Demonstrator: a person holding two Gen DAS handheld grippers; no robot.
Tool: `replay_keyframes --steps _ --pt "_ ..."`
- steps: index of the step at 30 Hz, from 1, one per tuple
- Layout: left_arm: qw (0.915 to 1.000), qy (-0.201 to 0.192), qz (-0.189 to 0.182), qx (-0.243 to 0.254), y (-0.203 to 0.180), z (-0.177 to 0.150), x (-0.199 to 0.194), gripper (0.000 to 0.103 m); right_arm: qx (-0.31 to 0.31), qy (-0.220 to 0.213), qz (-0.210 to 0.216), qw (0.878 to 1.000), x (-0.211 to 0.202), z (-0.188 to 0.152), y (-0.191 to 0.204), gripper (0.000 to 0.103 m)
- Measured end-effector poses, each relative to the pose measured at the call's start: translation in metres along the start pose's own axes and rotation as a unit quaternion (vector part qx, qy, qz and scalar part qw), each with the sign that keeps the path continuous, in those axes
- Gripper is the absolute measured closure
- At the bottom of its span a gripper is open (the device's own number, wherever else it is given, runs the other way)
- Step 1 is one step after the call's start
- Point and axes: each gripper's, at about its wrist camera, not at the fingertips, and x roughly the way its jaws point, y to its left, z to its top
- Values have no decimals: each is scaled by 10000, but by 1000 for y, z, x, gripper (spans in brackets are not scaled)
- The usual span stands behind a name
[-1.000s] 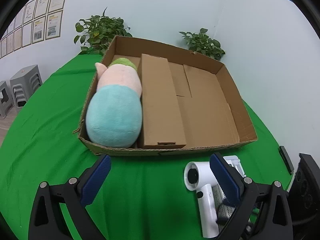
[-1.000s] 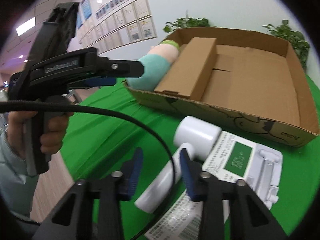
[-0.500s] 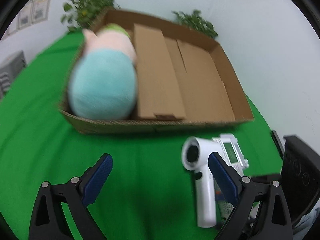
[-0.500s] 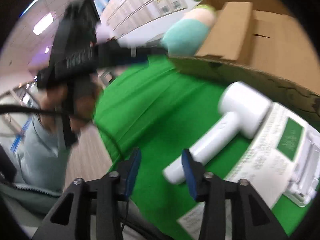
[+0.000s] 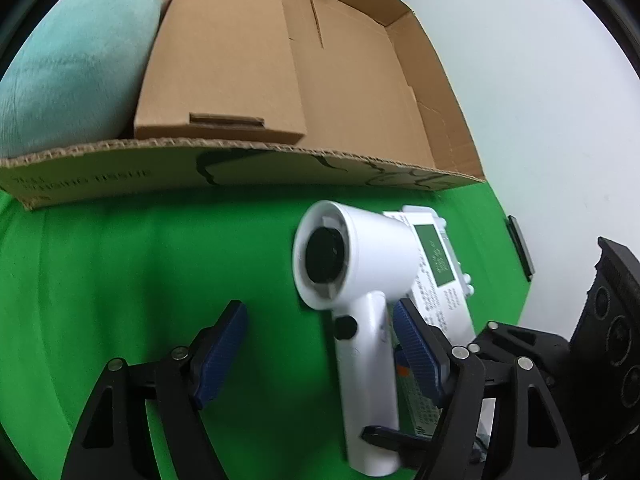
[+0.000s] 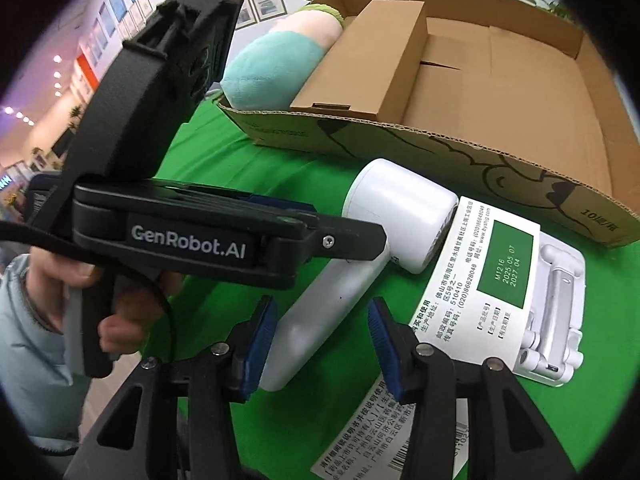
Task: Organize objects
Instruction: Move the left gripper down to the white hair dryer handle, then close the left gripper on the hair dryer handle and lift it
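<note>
— Two grippers flank one white plastic hair dryer on the green cloth. Which is yours to close?

— Your left gripper, jaws just narrowing, not yet clamped. The handle runs toward you, beside its right pad; your right gripper gapes at the butt. Beyond sits the brown cardboard tray.

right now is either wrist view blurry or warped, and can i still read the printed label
Left wrist: fisheye-bent, cardboard tray rim bows, white hair dryer slightly soft. Right wrist: sharper, printing on the white packet readable, edges vignetted black.
</note>
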Motion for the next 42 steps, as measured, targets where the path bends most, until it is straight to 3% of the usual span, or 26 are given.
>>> replay_keyframes --steps 3,8,12,15,25,30,42 --pt "10000 26 -79 -28 -1 -7 0 36 79 30 75 9999 3 1 -3 67" --pt "9994 148 -276 -141 -8 -21 1 47 18 29 190 9998 0 -4 2 73" --pt "9994 82 -149 -315 -7 -34 -10 49 -259 19 310 9992 1 -7 14 75" --pt "9978 43 -105 -652 1 -42 -17 70 -374 17 375 9986 0 -9 15 75" --pt "9965 -193 122 -803 -1 -56 -24 73 -299 -8 376 9988 -1 -9 8 75" --pt "9967 -584 170 -546 -17 -48 -50 74 -373 -500 286 9976 -21 -3 6 75" --pt "9867 -1493 395 501 -91 22 -106 75 -435 -1836 6 9820 -85 48 -20 75"
